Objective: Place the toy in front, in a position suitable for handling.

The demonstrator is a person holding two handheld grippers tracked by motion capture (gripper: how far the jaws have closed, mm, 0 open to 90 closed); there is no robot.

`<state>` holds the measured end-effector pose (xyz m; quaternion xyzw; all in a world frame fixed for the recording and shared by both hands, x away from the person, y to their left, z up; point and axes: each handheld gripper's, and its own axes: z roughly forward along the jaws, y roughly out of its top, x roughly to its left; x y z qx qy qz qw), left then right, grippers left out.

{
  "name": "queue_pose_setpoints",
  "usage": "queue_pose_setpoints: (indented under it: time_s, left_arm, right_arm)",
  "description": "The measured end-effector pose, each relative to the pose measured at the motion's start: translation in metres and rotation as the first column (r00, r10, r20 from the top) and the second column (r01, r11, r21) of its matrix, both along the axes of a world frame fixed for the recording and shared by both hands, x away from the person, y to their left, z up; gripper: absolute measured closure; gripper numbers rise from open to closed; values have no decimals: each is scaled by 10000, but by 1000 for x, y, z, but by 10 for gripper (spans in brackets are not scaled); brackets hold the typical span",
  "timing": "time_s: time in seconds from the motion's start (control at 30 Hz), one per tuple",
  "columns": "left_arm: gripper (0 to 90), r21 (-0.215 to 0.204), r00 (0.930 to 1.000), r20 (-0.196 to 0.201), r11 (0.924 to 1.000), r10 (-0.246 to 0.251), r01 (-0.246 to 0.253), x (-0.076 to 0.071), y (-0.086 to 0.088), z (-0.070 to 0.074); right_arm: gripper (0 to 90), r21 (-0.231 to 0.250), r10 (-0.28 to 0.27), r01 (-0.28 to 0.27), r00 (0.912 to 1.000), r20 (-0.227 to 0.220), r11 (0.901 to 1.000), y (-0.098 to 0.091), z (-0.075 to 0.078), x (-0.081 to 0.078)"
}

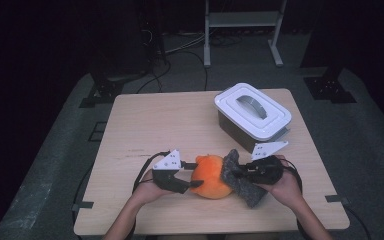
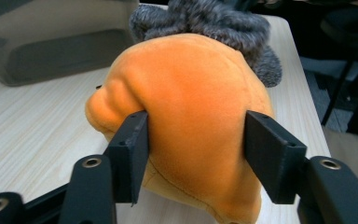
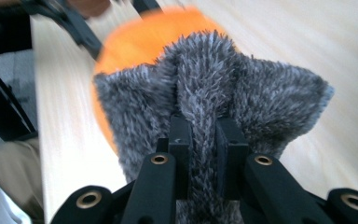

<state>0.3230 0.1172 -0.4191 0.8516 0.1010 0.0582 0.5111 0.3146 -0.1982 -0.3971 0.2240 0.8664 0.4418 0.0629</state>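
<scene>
A: Your left gripper [image 2: 196, 154] has the orange plush [image 2: 186, 121] between half-closed jaws, apparently pressing.

B: Your right gripper [image 3: 204, 149], pinched tight, holds the grey furry cloth [image 3: 214, 93] just beyond. Next, pull the cloth clear.

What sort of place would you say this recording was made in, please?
Probably a lab or studio set up for recording: a lone wooden table on grey carpet, dark surroundings, loose cables on the floor, and a metal stand behind.

R gripper [image 3: 199, 154] fingers pinching grey fuzzy cloth [image 3: 242, 93], orange plush [image 3: 140, 39] behind.
</scene>
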Motion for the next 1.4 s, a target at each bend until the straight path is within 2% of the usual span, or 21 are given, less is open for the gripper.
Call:
queue_pose_setpoints:
  time_s: [0.07,0.17,0.23,0.3,0.33,0.4,0.47,0.53,0.67,0.77,0.87,0.9,1.07,1.13,1.23,1.33,1.4]
  left_arm:
    - [432,-107,9999,-48,9999,101,-102,-1,-5,2]
    - [420,-119,9999,46,9998,127,-126,-2,-12,6]
    - [386,-101,10000,31,9999,69,-68,-2,-13,7]
    - [329,-262,9993,-315,9995,-182,174,-1,-11,5]
    - [330,-312,9989,-371,9991,-297,285,-1,-10,4]
    - [383,-316,9987,-320,9988,-386,376,-1,-12,3]
    - [429,-277,9995,-159,9993,-269,265,-1,-13,3]
    - [462,-346,9999,-166,9994,-46,41,0,-15,3]
    - [474,-452,9989,-315,9983,353,-367,1,-16,2]
    - [474,-455,9983,-315,9977,481,-495,1,-17,2]
    - [468,-365,9979,-288,9976,572,-583,1,-16,2]
    - [459,-382,9972,-399,9972,631,-646,1,-16,2]
    - [451,-385,9968,-410,9968,686,-702,3,-14,1]
    - [449,-373,9974,-404,9974,596,-611,3,-15,1]
    - [437,-273,9984,-471,9991,324,-337,3,-15,0]
    - [431,-135,9990,-419,9997,184,-189,3,-12,-2]
    - [426,-99,9986,-491,9998,176,-181,3,-10,-3]
  right_arm:
    - [784,257,190,-197,9995,272,9995,4,11,-5]
    - [784,33,530,-533,9961,705,9986,17,22,-12]
    - [784,-458,610,-572,9945,856,9973,24,21,-13]
    - [784,-470,525,-491,9958,756,9977,23,16,-9]
    - [783,-432,475,-445,9962,730,9981,22,14,-7]
    - [782,-288,285,-267,9976,632,9992,17,11,-4]
    - [783,-163,219,-211,9983,542,9996,15,10,-3]
    - [784,-183,161,-148,9971,740,9997,15,14,-7]
    - [785,-32,463,-462,9938,1008,9989,18,21,-16]
    - [784,-343,699,-664,9912,1125,9972,23,21,-22]
    - [785,-456,706,-665,9929,958,9967,22,10,-24]
    - [784,-424,643,-609,9944,842,9972,19,6,-24]
    - [784,-634,346,-323,9987,366,9975,0,-13,-30]
    - [784,-539,266,-248,9991,331,9982,-4,-12,-31]
    - [784,-227,241,-230,9984,506,9995,-4,0,-28]
    - [782,-91,129,-123,9973,719,9999,-2,13,-19]
    - [781,-103,102,-96,9984,564,9999,0,15,-8]
